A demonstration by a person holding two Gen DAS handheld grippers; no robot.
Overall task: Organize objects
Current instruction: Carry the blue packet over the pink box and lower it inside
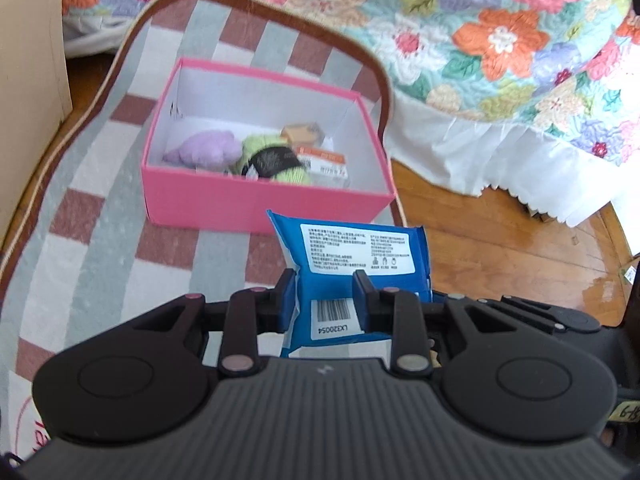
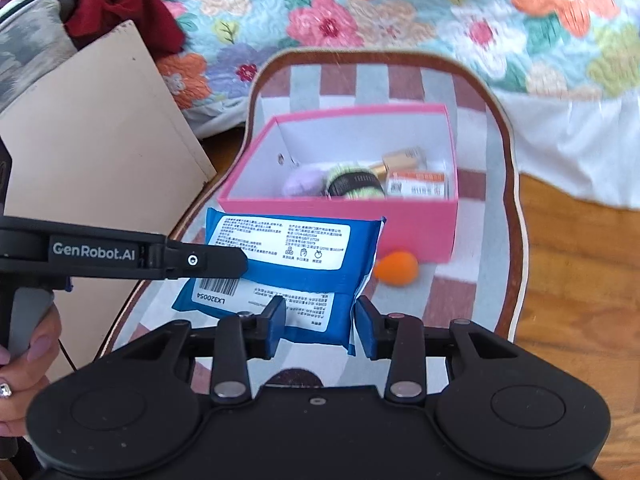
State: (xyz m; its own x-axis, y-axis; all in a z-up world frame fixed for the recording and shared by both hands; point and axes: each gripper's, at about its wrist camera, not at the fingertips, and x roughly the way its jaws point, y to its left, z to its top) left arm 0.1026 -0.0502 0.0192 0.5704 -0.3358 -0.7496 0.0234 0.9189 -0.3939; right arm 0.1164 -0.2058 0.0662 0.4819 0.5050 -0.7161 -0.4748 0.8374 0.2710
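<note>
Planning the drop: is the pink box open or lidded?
Open. The pink box has no lid on it; its white inside and contents show in both views.

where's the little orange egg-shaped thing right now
In the right wrist view, the orange egg-shaped thing lies on the checked rug, against the pink box's near wall, just right of the blue wipes pack.

the left gripper (image 1: 326,292) has a ribbed dark grey body, black linkage arms with round silver rivets, and blue pads on its fingers (image 1: 286,292). the right gripper (image 2: 320,322) matches, matte black with two round discs. white "genrobot.ai" lettering runs along one black arm; the hand (image 2: 24,368) wears pale mauve nail polish and a sparkly ring.
</note>
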